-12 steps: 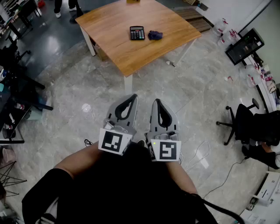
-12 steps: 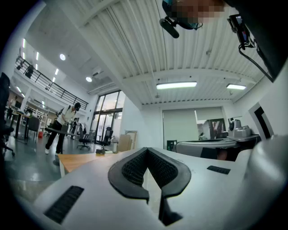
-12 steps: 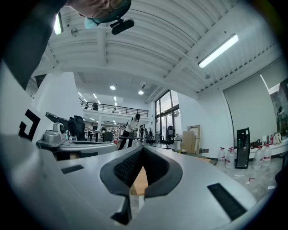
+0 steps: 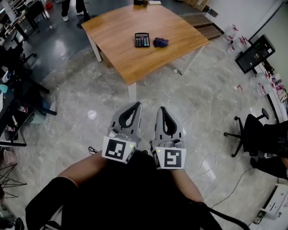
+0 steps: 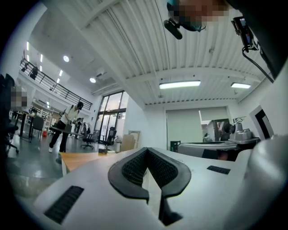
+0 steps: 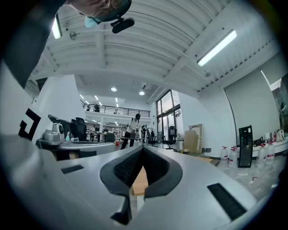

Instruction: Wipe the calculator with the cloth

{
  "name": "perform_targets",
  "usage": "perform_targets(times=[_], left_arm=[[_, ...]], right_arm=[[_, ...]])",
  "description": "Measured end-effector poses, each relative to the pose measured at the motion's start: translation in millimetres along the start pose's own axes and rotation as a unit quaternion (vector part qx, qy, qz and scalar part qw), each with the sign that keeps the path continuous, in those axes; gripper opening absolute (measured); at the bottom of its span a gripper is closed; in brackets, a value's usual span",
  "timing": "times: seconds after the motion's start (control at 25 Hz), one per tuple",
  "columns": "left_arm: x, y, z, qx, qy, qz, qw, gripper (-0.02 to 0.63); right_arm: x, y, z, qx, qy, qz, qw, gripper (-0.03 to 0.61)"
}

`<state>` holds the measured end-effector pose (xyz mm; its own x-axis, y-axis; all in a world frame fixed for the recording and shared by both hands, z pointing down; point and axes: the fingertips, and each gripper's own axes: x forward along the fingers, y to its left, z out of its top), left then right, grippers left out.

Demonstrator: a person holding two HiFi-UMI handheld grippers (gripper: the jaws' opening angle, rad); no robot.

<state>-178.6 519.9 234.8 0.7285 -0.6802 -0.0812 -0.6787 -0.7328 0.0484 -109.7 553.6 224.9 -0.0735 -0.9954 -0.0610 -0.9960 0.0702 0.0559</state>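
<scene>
A black calculator (image 4: pixel 142 40) lies on the wooden table (image 4: pixel 135 63) far ahead in the head view. A small dark blue cloth (image 4: pixel 160 42) sits bunched just to its right, apart from it. Both grippers are held close to the person's body, well short of the table, over the stone floor. My left gripper (image 4: pixel 136 105) is shut with nothing in it, and my right gripper (image 4: pixel 162 109) is shut and empty too. In the left gripper view (image 5: pixel 147 150) the table edge (image 5: pixel 76 159) shows low at the left. The right gripper view (image 6: pixel 143 148) shows wood between the jaws.
A black office chair (image 4: pixel 252 130) stands at the right, with white cables (image 4: pixel 204 164) on the floor near it. Desks and chairs (image 4: pixel 18 90) line the left side. A monitor (image 4: pixel 255 54) and bottles (image 4: pixel 231 33) sit at the far right. A person (image 4: pixel 72 9) stands beyond the table.
The view has shifted slightly: table, calculator and cloth sit a little lower in the picture. Both grippers stay shut, side by side.
</scene>
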Motion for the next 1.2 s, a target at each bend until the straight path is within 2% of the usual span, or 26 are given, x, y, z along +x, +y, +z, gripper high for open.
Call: perform_targets(times=[0.2,0.44,0.64,0.84,1.0,1.2], left_arm=[[8.0,-16.2,-9.0,-0.003,0.008,0.023,0.9997,0.008],[23.2,-30.8,-23.3,0.006,0.027,0.028,0.9992,0.008],[56.8,-22.7,-49.3,-0.009,0.05,0.017,0.9985,0.008],[119.9,15.5,-74.3,-0.037,0.055,0.016,0.9977,0.008],[181.4,59.5,-89.3,-0.048,0.059,0.014,0.997,0.008],[257.8,132.3,-83.1,-0.052,0.057,0.01,0.997,0.008]], right_arm=[[-12.5,-24.3,-4.3,0.045,-0.008,0.012,0.999,0.015],[-8.8,-43.1,-27.0,0.059,0.02,0.029,0.998,0.015],[27.8,-62.8,-52.5,0.062,0.049,0.024,0.997,0.015],[90.6,-89.3,-83.0,0.05,0.092,0.01,0.994,0.015],[158.8,-106.0,-101.0,0.048,0.097,0.015,0.994,0.016],[257.7,-114.0,-99.5,0.04,0.093,0.027,0.995,0.015]])
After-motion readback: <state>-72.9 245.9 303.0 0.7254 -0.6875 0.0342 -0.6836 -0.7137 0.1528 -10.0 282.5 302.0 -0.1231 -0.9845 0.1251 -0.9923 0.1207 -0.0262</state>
